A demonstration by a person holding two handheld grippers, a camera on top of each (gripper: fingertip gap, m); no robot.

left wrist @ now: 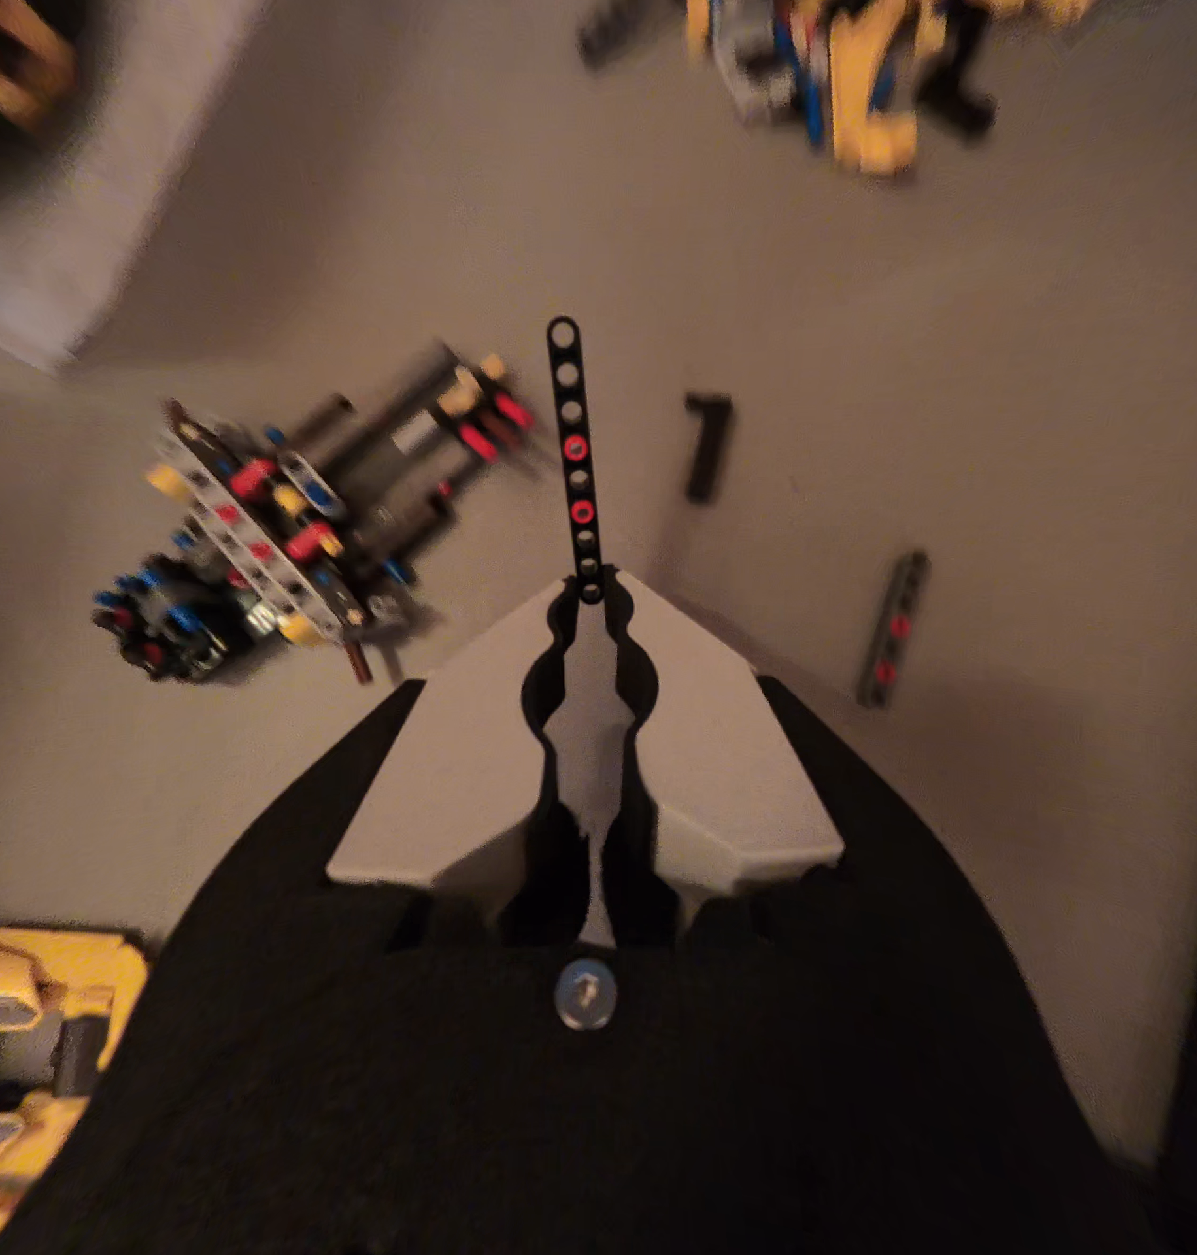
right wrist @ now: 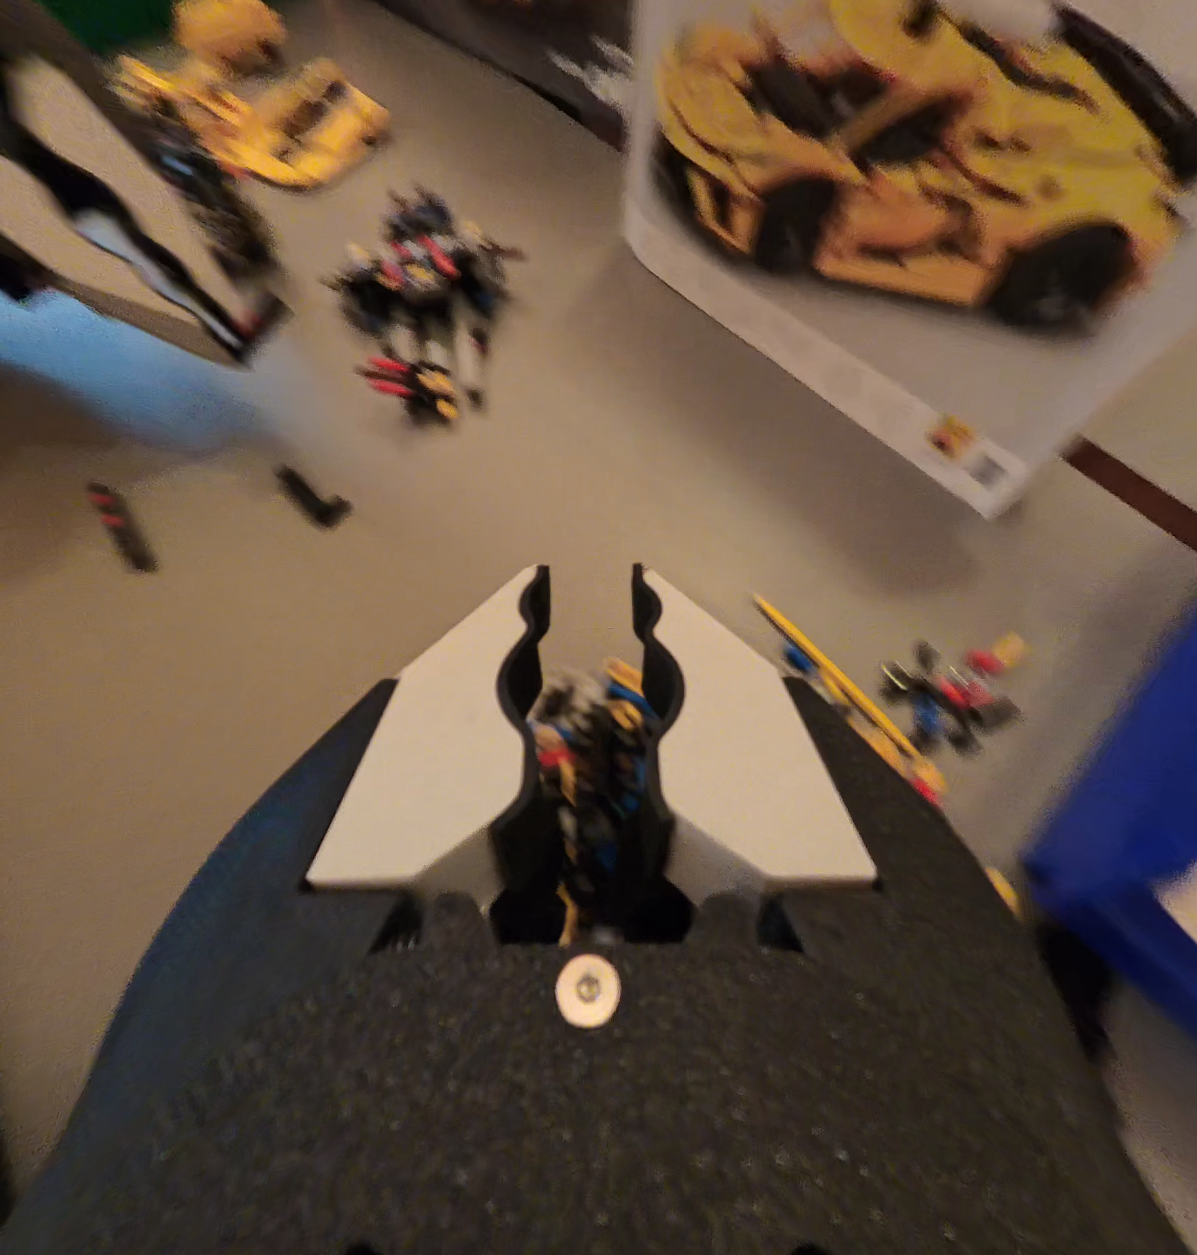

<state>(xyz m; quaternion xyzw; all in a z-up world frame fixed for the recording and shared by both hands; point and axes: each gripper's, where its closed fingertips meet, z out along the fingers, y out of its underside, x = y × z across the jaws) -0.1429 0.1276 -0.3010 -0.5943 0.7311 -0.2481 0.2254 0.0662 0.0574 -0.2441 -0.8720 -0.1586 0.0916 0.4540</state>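
The left gripper (left wrist: 589, 589) had its jaws pinched on the lower end of a black beam (left wrist: 575, 456) w/ two red pins, held upright above the table (left wrist: 853, 339); a blurred build (left wrist: 290, 530) lay to its left, an L-piece (left wrist: 706, 445) and a grey beam (left wrist: 893, 628) to its right. The right gripper (right wrist: 590, 584) hung w/ jaws narrowly apart, gripping nothing, over a blurred parts pile (right wrist: 592, 754), w/ a box (right wrist: 908, 224) farther off to the right.
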